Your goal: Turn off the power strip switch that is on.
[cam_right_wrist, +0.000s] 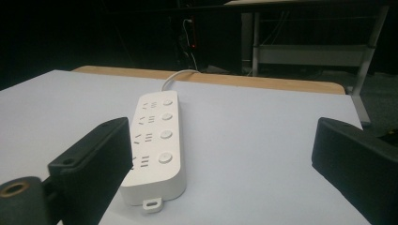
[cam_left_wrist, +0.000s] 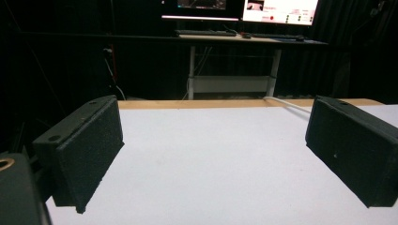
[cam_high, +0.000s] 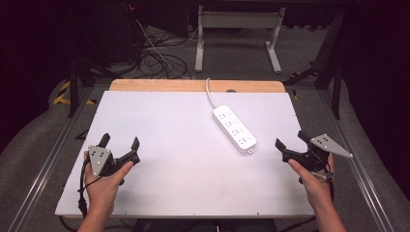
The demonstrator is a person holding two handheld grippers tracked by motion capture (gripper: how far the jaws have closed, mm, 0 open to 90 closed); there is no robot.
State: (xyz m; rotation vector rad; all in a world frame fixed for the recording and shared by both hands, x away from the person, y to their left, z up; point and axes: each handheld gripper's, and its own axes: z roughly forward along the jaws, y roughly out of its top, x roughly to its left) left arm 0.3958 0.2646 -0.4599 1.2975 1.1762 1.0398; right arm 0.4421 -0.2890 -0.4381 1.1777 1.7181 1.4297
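Nearest the person, both hands rest low on the white rectangular tabletop board (cam_high: 159,145), one at each side, which looks like a ready stance more than any real handling. The left gripper (cam_high: 120,142) sits at the left edge with its two black foam-padded jaws spread wide and nothing between them; in the left gripper view there's just bare white surface ahead of its pads (cam_left_wrist: 89,154). The right gripper (cam_high: 290,140) is over on the right edge, jaws also spread about as wide as they go, holding nothing.

The thing in play seems to be the white plastic four-outlet power strip (cam_high: 234,129). It lies flat on the board a little ahead of the right gripper and off to that gripper's left, well apart from the left gripper. In the right gripper view the strip (cam_right_wrist: 155,140) runs lengthwise away from the jaws, its near end with a small mounting tab just beside the left jaw, not touching. Each outlet has a round button next to it. The right gripper is probably angled that way so it can go for the strip next.

Its white cord (cam_high: 209,92) runs off the far end, over the light wooden table edge (cam_high: 193,85).

No brand or readable writing shows on the strip. Farther back, the monitors (cam_left_wrist: 244,5) on a desk are too small to read.
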